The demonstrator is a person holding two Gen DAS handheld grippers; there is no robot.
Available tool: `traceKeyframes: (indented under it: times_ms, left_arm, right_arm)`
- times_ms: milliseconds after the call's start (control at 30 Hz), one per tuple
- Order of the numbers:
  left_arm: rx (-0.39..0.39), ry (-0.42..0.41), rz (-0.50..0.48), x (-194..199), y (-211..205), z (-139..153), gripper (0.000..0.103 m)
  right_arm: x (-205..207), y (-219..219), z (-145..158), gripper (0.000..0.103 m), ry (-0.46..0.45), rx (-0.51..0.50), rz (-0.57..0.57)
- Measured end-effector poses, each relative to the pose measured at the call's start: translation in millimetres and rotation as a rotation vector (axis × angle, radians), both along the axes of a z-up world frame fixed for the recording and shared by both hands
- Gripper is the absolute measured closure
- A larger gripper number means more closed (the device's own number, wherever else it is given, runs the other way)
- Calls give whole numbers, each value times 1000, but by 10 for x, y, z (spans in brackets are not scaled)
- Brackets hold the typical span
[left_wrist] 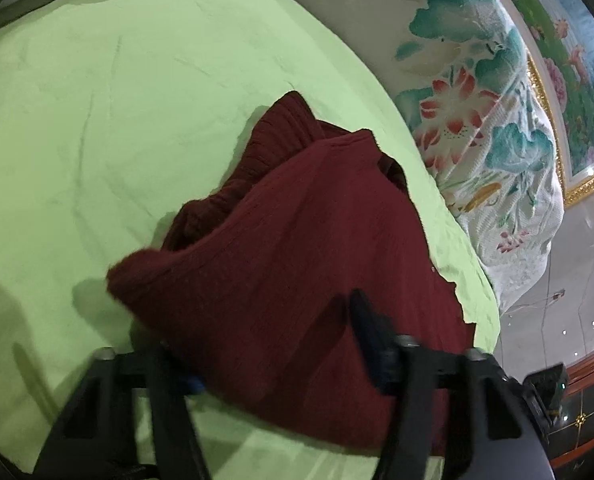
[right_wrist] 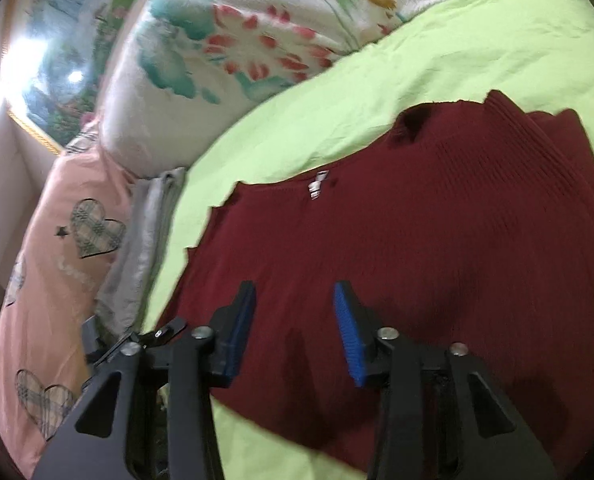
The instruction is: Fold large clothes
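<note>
A dark red knitted sweater [left_wrist: 297, 248] lies folded on a light green bed sheet [left_wrist: 97, 140]. It also shows in the right wrist view [right_wrist: 437, 240], with a small white label [right_wrist: 315, 188] near its far edge. My left gripper [left_wrist: 277, 344] has its jaws wide apart. The sweater's near part drapes between and over the fingers, and the left finger is mostly hidden under the cloth. I cannot tell if it pinches the cloth. My right gripper [right_wrist: 295, 328] is open and empty, its blue pads [right_wrist: 349, 332] hovering just above the sweater's near edge.
A white floral quilt [left_wrist: 477, 120] is bunched along the far side of the bed and also shows in the right wrist view [right_wrist: 225, 48]. A pink heart-patterned pillow [right_wrist: 57, 240] and grey cloth [right_wrist: 145, 240] lie at left. A framed painting [left_wrist: 569, 60] hangs on the wall.
</note>
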State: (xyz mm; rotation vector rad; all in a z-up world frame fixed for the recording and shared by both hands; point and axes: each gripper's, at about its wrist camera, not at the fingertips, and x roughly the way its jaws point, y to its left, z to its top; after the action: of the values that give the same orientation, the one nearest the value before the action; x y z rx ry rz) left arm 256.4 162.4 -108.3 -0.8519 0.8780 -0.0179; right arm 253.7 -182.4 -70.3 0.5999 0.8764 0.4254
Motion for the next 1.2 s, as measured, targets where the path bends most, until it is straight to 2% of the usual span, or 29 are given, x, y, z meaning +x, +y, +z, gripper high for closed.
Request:
traceKeyframes:
  times_ms: [100,167,300,433,533,600,700,733,833,900,933,967,1067,1200]
  left_arm:
    - [-26,-2,-2,57,37,-42,87]
    - [-17,-28,-15,73,2,46,91]
    - [60,-158,-128,87,-326,517,92]
    - [143,-273,-317,160,-1002,985,92]
    - [197,-313,-436,179,-1532,1088,92]
    - [240,-295,-539,210,-1935,1015,92]
    - [297,-236,-615,237,-2336,717,92]
    - [305,-194,-631,265,-2436,565,92]
    - [303,-174,-622,258,-2473,436,93]
    - [289,-181,-612,251,-2432,477,92]
    - [268,-182,-603,240,-2383,502,92]
    - [254,-189,-595,236,-2346,533,92]
    - [264,-229,-578,176,-2302,648,92]
    - [330,-256,-595,96,-2365,703,92]
  right_arm:
    - [196,47,-185,76,73,-28,17]
    - [286,74,-388,103,137,-77,17]
    - [321,-5,-465,103,146,-30,23]
    - [263,-164,-365,101,131,74,-4]
    - [140,-405,-219,101,83,101,-65]
    - [66,-595,-199,100,77,160,-97]
    - [-7,-876,-259,94,100,253,-143]
    - [-28,-937,-293,88,111,283,-151]
    - [-87,-1019,-362,77,129,373,-158]
    - [-126,-991,-300,63,114,389,-148]
    - [-132,-968,-260,50,103,398,-137]
    - [-131,-943,-216,43,93,401,-122]
    - [1,-726,-73,31,93,365,-55]
    - [341,-483,-114,31,156,269,-8]
